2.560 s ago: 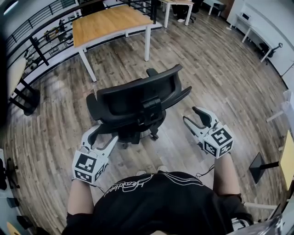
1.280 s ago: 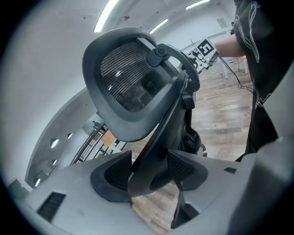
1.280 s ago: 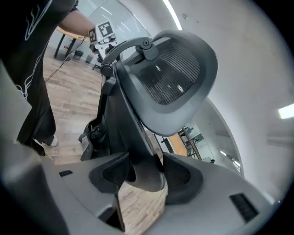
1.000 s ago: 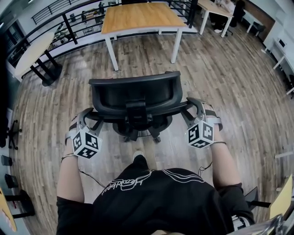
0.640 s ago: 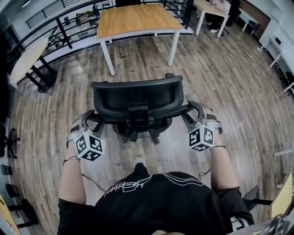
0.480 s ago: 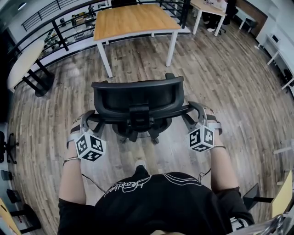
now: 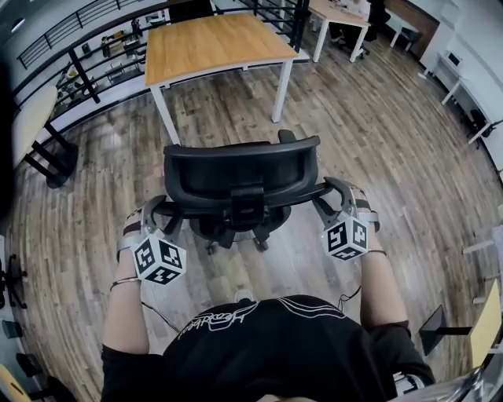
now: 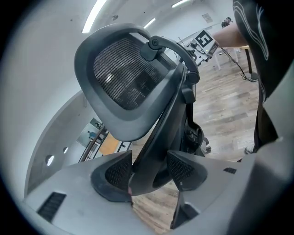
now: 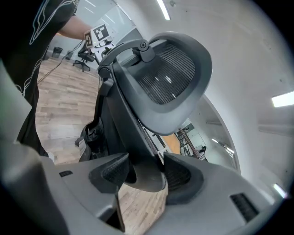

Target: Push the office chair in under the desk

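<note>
The black office chair [image 7: 240,169] stands on the wood floor with its mesh back toward me, just short of the wooden-topped desk [image 7: 208,43]. My left gripper [image 7: 161,210] is at the left end of the chair's back frame [image 8: 154,151]; in the left gripper view the gripper [image 8: 149,170] has that frame filling the gap between its pads. My right gripper [image 7: 330,195] is at the right end, and in the right gripper view the gripper [image 9: 144,172] is shut on the frame [image 9: 138,151] the same way. The seat is mostly hidden under the back.
A black railing [image 7: 86,63] runs behind the desk at the left. A pale table [image 7: 31,118] stands at the far left, and more desks [image 7: 334,12] at the back right. The desk's white legs [image 7: 279,90] flank the gap ahead of the chair.
The chair has rolled a little nearer the desk with both grippers still on its back frame. Its back has turned slightly, right side forward.
</note>
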{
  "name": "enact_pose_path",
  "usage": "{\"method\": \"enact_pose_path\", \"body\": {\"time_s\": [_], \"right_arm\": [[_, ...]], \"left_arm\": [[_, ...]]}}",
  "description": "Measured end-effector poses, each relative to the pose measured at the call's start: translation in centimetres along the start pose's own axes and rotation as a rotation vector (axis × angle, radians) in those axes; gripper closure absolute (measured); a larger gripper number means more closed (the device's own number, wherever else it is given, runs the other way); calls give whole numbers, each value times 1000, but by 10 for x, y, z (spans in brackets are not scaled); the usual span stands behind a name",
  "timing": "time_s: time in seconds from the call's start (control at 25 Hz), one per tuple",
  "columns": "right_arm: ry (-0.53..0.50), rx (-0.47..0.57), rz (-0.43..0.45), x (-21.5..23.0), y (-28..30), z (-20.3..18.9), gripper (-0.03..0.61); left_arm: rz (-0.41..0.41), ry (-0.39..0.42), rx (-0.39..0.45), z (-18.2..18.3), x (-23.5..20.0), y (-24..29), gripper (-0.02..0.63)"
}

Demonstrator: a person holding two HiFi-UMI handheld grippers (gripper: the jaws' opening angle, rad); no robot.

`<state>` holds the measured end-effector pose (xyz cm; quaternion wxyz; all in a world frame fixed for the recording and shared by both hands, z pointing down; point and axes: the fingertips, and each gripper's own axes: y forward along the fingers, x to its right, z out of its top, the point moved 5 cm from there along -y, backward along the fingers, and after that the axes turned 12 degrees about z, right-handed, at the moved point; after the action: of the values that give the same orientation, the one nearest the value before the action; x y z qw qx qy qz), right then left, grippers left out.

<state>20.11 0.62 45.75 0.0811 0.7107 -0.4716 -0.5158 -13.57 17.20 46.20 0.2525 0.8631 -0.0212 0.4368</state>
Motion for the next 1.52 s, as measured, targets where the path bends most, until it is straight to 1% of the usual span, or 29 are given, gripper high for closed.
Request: {"method": "enact_pose_path", "body": {"time_s": [0.12, 0.28, 0.48, 0.68, 0.76, 0.84, 1.0, 1.12, 1.28, 1.4, 1.52], "right_arm": [[15, -14, -11, 14, 28, 3, 324], [22, -23, -26, 22, 46, 3, 325], [27, -25, -22, 51, 63, 21, 325], [20, -7, -24, 66, 84, 14, 325], [18, -1, -21, 82, 99, 11, 325], [16, 0, -12, 107, 118, 11, 325], [13, -5, -1, 149, 153, 5, 325], [7, 3, -3, 162, 161, 1, 325], [-4, 23, -9, 171, 171, -5, 324], [-16, 41, -21, 180, 180, -12, 325], [-24, 62, -39, 179, 183, -17, 324]], "left_arm": [[-4, 7, 22, -6, -13, 32, 379], [7, 12, 27, -8, -19, 54, 379], [-3, 13, 26, -7, -53, 76, 378], [-4, 5, 8, -2, -57, 102, 377], [-5, 2, -1, 3, -65, 122, 377], [-11, -4, -8, 10, -79, 148, 377], [-24, -18, 1, 24, -99, 193, 377], [-22, -21, -8, 31, -102, 201, 377], [-20, -17, -49, 36, -99, 207, 380], [-18, -22, -59, 41, -99, 217, 380], [-11, -21, -65, 41, -95, 221, 380]]}}
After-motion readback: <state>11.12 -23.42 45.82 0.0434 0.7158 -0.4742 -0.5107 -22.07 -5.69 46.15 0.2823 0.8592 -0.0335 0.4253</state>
